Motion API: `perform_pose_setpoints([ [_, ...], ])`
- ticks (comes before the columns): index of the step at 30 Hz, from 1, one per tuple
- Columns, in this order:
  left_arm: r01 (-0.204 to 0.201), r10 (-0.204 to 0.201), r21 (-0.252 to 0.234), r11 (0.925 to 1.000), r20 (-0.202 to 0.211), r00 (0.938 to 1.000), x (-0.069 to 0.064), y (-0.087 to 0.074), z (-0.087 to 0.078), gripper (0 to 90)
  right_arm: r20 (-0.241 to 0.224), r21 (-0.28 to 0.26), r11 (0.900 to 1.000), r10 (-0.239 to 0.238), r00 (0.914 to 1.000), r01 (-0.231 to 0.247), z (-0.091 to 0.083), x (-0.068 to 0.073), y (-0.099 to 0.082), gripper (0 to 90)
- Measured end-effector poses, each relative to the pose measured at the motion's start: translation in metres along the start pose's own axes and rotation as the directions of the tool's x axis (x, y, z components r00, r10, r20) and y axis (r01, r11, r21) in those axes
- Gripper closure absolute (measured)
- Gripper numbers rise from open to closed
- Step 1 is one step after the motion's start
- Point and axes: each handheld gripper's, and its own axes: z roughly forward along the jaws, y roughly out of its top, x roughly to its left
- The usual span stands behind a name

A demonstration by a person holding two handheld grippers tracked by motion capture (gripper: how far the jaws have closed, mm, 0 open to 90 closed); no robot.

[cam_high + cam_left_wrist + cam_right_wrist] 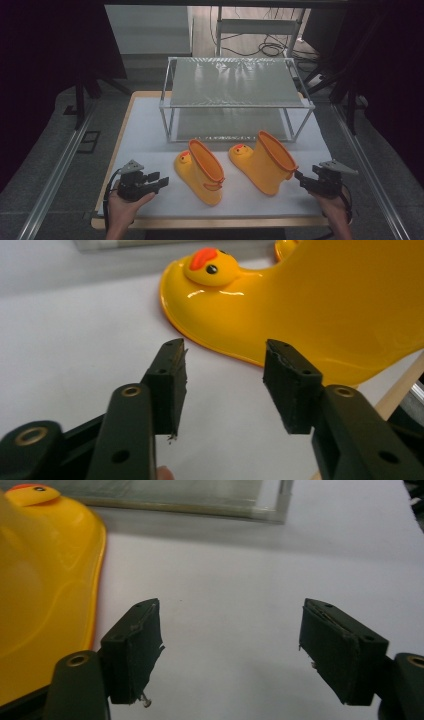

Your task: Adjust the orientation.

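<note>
Two yellow duck-faced rubber boots lie on the white table top point(145, 130). The left boot point(200, 172) has its toe pointing away and to the left; the right boot point(265, 160) lies beside it. My left gripper point(161, 181) rests just left of the left boot, open, with nothing between its pads. In the left gripper view the gripper point(225, 362) points at the glossy boot point(300, 315) close ahead. My right gripper point(300, 176) sits just right of the right boot, open and empty. In the right gripper view the gripper point(230, 625) has that boot point(45, 580) at its left.
A metal-framed rack point(235, 82) with two mesh shelves stands behind the boots at the back of the table; its lower corner point(270, 512) appears ahead of the right gripper. Bare white surface stretches to the right of the right boot. The table's wooden edge point(210, 222) runs along the front.
</note>
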Motion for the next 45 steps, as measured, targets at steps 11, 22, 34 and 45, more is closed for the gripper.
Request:
perform_pose_setpoints([
  [11, -0.021, 0.021, 0.005, 0.9998, 0.001, 0.9998, -0.009, -0.002, 0.003, 85.7, -0.023, 0.001, 1.0, -0.01, 0.9997, 0.01, 0.002, 0.002, -0.003, 28.8],
  [22, -0.028, 0.028, 0.02, 0.9994, 0.002, 0.9996, -0.01, -0.004, 0.009, 84.6, -0.017, 0.027, 0.9996, 0.009, 0.9998, -0.009, 0.007, -0.003, -0.007, 30.4],
  [34, -0.02, 0.02, 0.015, 0.9997, -0.002, 0.9998, -0.008, -0.003, 0.009, 77.1, -0.01, 0.038, 0.9992, 0.011, 0.9999, -0.011, 0.008, -0.005, -0.009, 31.2],
  [45, -0.045, 0.044, 0.037, 0.9983, 0.031, 0.9986, -0.019, -0.003, 0.011, 88.3, -0.004, 0.041, 0.9992, 0.005, 1.0, -0.004, 0.009, -0.004, -0.009, 31.8],
])
